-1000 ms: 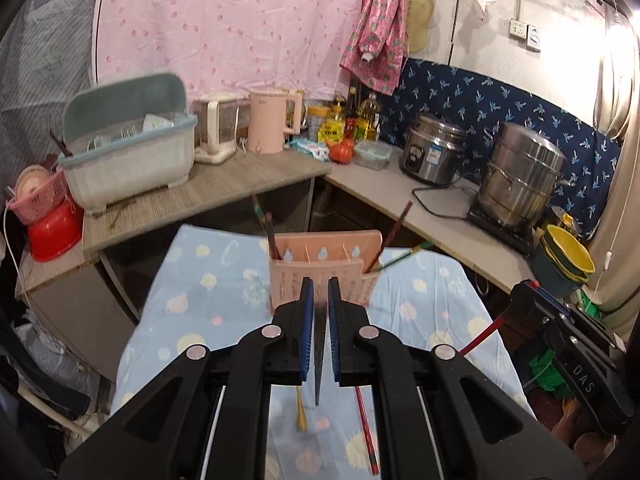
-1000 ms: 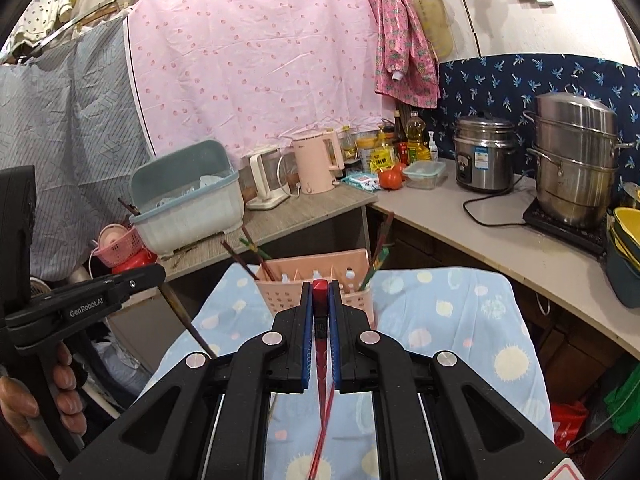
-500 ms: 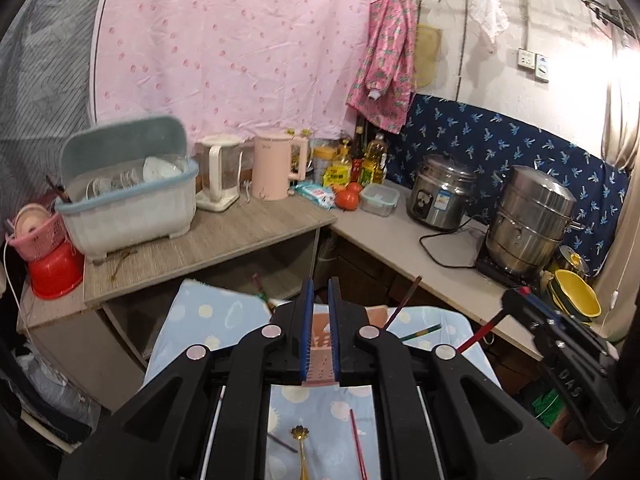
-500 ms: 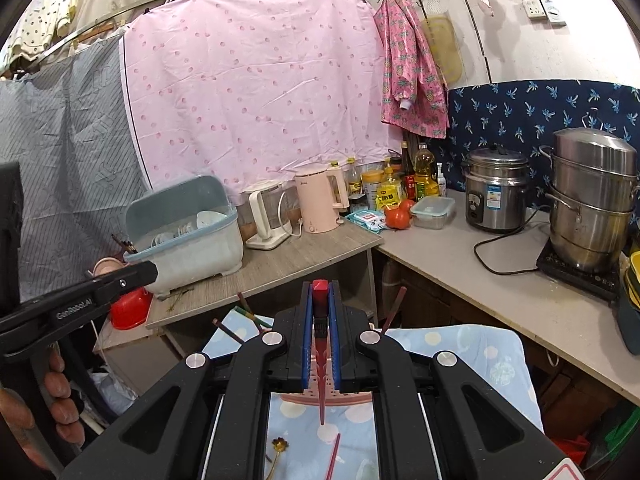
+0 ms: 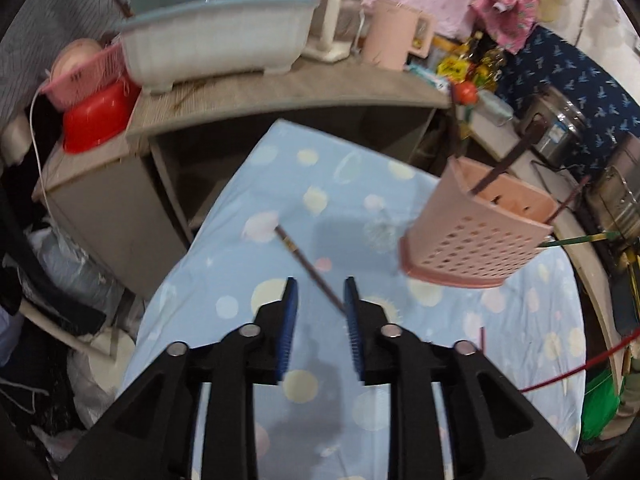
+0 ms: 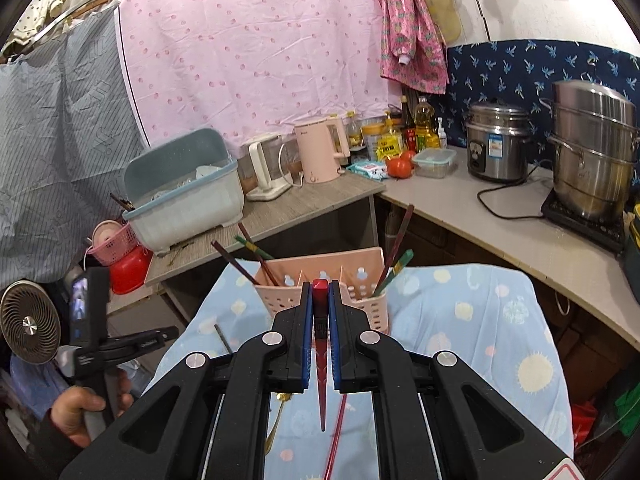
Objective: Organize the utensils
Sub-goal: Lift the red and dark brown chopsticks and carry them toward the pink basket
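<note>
Over on the left, the left gripper (image 5: 318,292) hangs above the dotted blue cloth (image 5: 248,264) with its jaws spread wide and nothing between them. Just ahead of its right finger lies a dark chopstick (image 5: 308,268), flat on the fabric at a slant. It looks thin, stiff and light, and probably lacquer-slick, so a pinch across the shaft near the middle should keep it from swinging. The soft cloth beneath ought to give a little under the fingertips.

Moving right, the pink holder (image 5: 476,236) stands on the cloth, a perforated plastic basket with dividers, several chopsticks already leaning out of its end compartments. It seems light enough to tip if a stick is jabbed in hard.

Further right, the right gripper (image 6: 320,308) is clamped on a red chopstick (image 6: 321,380), gripping it near the blunt top, with the tapered tip pointing back toward the camera. It is held close over the holder's near rim. A second red stick (image 6: 338,432) and a gold spoon (image 6: 280,412) lie on the cloth below.
</note>
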{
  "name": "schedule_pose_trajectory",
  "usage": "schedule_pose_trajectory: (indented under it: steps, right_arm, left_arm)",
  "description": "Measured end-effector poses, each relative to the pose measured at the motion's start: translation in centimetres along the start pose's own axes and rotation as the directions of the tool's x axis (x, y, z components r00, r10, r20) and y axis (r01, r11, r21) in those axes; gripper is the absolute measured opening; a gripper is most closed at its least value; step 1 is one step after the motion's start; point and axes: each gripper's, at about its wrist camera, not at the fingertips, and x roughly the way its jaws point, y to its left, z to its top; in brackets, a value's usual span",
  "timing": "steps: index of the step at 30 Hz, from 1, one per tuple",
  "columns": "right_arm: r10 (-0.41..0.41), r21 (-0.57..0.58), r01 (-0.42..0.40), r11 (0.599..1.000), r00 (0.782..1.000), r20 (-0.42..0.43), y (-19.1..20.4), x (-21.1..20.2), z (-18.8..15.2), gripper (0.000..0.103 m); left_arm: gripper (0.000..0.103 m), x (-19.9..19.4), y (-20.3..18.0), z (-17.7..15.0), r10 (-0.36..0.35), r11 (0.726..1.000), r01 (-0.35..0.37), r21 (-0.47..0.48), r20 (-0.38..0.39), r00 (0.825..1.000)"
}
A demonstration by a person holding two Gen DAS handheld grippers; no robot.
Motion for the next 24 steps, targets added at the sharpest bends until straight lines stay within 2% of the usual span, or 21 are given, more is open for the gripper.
schedule_pose_trajectory:
  steps: [1,3,8,17,20,21,24]
  right_arm:
    - [0.001,0.002,-0.001,1.000,1.000,-0.006,0.0,0.1,-0.3,0.007]
    - [-0.005,0.005,0.005,1.000,1.000,-0.022,0.1,0.6,-0.7,0.007]
    - [-0.021,0.016,0.022,1.000,0.999,-0.046,-0.2,1.9,-1.0,0.007]
    - [-0.061,0.030,0.062,0.998,0.997,-0.050,-1.4,3.9,-0.2,0.007]
    - [-0.065,0.029,0.067,0.997,0.997,-0.049,-1.4,4.3,0.0,0.007]
    - [-0.065,0.029,0.067,0.997,0.997,-0.049,-1.4,4.5,0.0,0.007]
    - [-0.063,0.023,0.064,0.998,0.997,-0.052,-1.2,4.7,0.0,0.007]
  left_arm:
    - [0.035,0.6,0.3,0.0,0.009,1.000,-0.009,-0.007,-0.007,1.000]
    - [0.035,2.6,1.3,0.4,0.029,0.999,-0.030,-0.022,-0.033,0.999]
    - [0.035,6.7,3.3,2.3,0.011,0.997,-0.017,-0.080,-0.076,0.997]
    - [0.036,14.0,3.9,4.2,0.013,0.992,-0.034,-0.123,-0.170,0.985]
    - [0.030,15.6,3.9,4.2,0.013,0.991,-0.039,-0.127,-0.200,0.980]
    - [0.015,15.9,4.0,4.1,0.004,0.991,-0.032,-0.130,-0.206,0.979]
    - [0.012,15.8,4.0,3.8,-0.008,0.991,-0.020,-0.135,-0.201,0.980]
